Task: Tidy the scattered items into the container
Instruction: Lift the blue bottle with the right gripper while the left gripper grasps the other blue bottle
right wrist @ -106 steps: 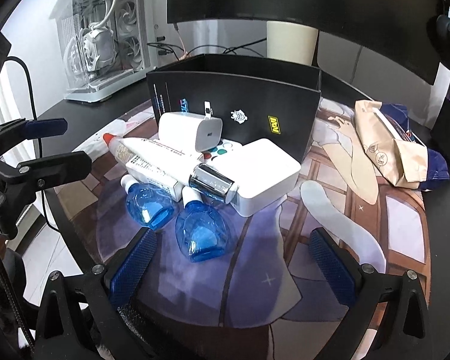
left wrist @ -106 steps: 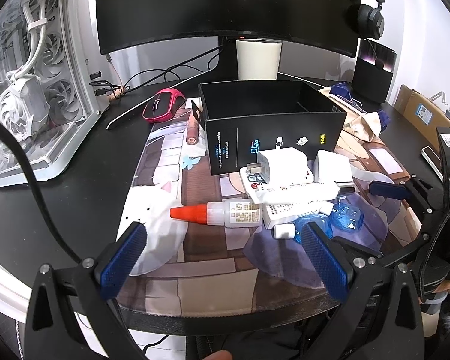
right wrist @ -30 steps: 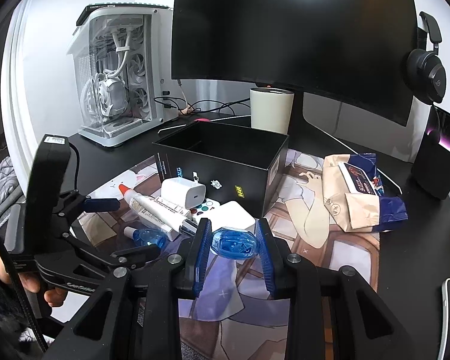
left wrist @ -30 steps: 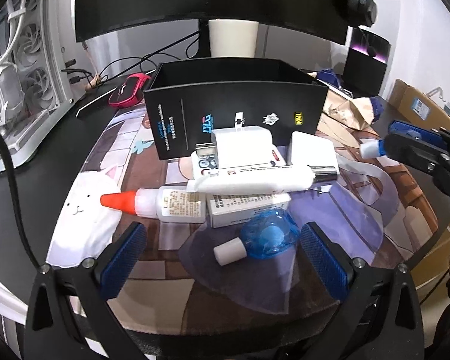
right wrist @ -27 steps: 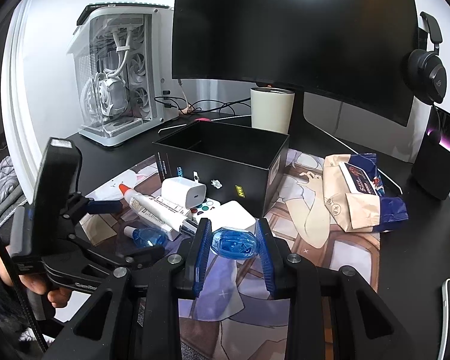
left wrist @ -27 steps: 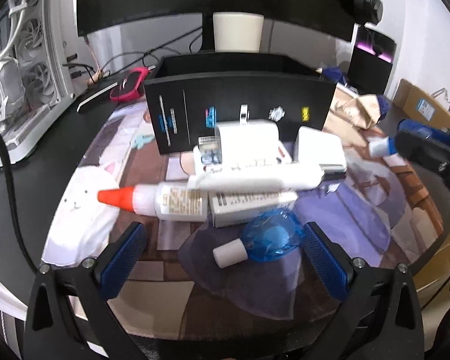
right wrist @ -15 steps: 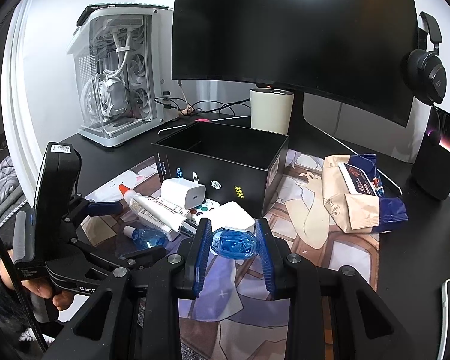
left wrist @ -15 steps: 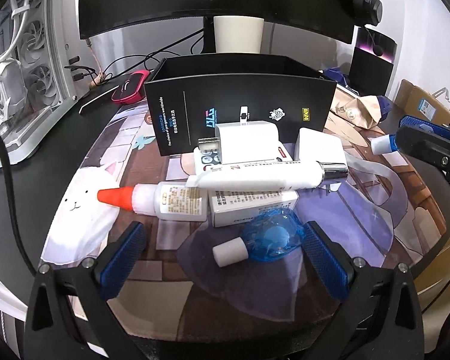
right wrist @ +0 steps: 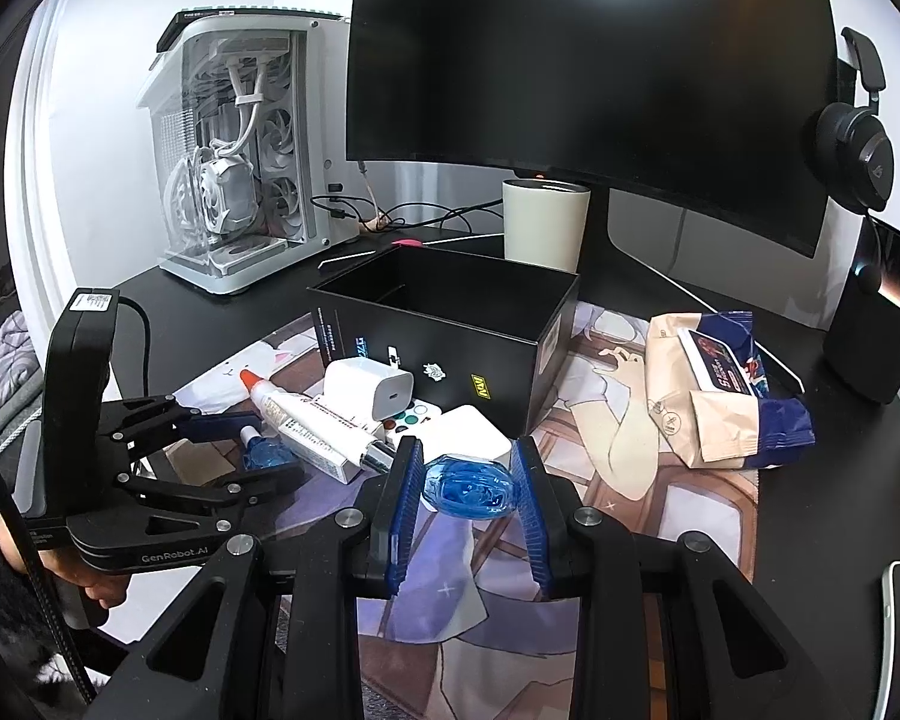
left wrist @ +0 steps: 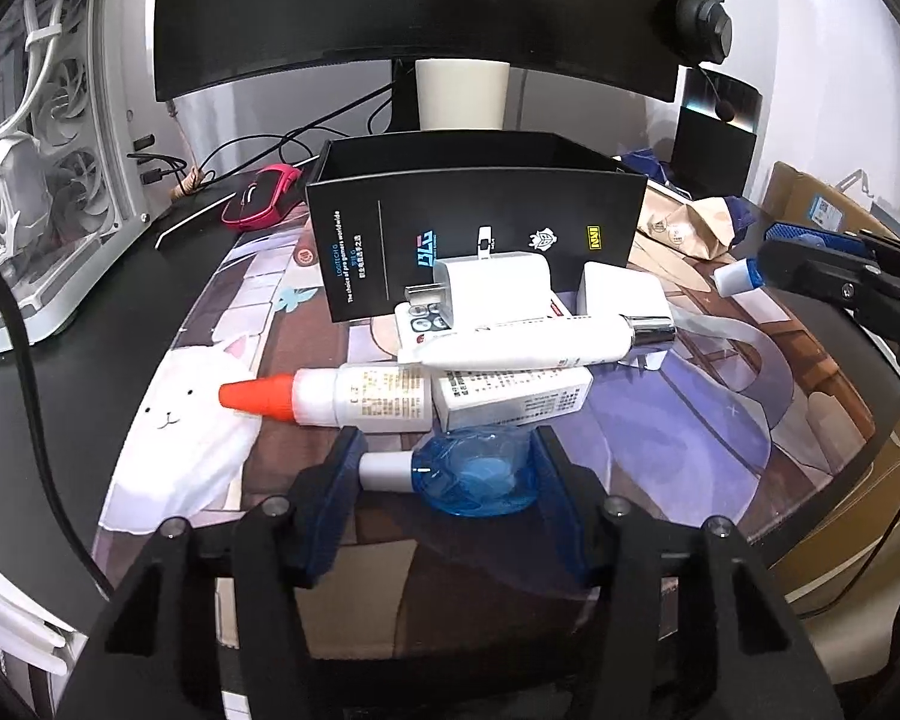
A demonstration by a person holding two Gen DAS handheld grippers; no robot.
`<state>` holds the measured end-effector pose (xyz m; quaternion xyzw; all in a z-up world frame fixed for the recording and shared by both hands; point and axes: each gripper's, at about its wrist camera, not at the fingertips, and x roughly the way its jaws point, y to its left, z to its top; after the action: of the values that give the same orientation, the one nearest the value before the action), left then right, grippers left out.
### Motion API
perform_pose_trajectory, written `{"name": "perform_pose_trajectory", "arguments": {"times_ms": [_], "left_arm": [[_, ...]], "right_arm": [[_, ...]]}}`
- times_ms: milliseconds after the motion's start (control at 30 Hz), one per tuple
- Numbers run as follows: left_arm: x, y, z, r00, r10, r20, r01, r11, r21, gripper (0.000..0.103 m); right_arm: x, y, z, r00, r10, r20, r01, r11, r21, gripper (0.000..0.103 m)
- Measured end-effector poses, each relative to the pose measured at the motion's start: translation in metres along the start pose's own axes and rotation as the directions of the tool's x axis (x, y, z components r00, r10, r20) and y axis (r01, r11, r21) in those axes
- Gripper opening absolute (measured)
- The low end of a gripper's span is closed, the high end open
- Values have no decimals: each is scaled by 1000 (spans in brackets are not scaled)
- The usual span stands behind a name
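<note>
In the left wrist view, the left gripper [left wrist: 444, 474] has its jaws closed around a small blue bottle [left wrist: 474, 471] lying on its side on the printed mat [left wrist: 720, 420], white cap pointing left. It sits at the near edge of a pile: an orange-tipped glue bottle [left wrist: 354, 399], a white carton [left wrist: 513, 399], a white tube [left wrist: 528, 342] with a chrome cap, and a white charger [left wrist: 492, 288] against the black box [left wrist: 480, 240]. To lift it well, I would raise it straight up before swinging toward the box, since the carton touches or nearly touches the bottle's far side and could be dragged. The bottle is clear, rounded plastic, likely slippery, so a firm squeeze across its broad body suits it. In the right wrist view, the right gripper [right wrist: 468, 489] holds a second blue bottle [right wrist: 471, 489] clamped between its ribbed blue pads [right wrist: 405, 498], raised above the mat. The box stands open farther off, matte cardboard with straight walls; its inside looks dark and empty as far as shown. Carrying this bottle over the near wall before release should avoid clipping the rim.
</note>
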<state>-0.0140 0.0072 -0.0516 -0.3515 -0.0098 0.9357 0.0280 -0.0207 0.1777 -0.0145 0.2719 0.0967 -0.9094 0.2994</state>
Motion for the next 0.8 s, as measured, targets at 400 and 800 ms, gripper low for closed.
{"name": "perform_pose_trajectory", "arguments": {"times_ms": [400, 800], "left_arm": [[-6, 3, 3, 1000, -7, 2, 7, 1000, 4, 55], [-22, 10, 12, 999, -10, 37, 10, 1000, 1, 55]], "right_arm": [[1, 3, 0, 1000, 3, -1, -3, 1000, -5, 30], [-6, 4, 2, 1000, 3, 18, -3, 1000, -13, 30]]}}
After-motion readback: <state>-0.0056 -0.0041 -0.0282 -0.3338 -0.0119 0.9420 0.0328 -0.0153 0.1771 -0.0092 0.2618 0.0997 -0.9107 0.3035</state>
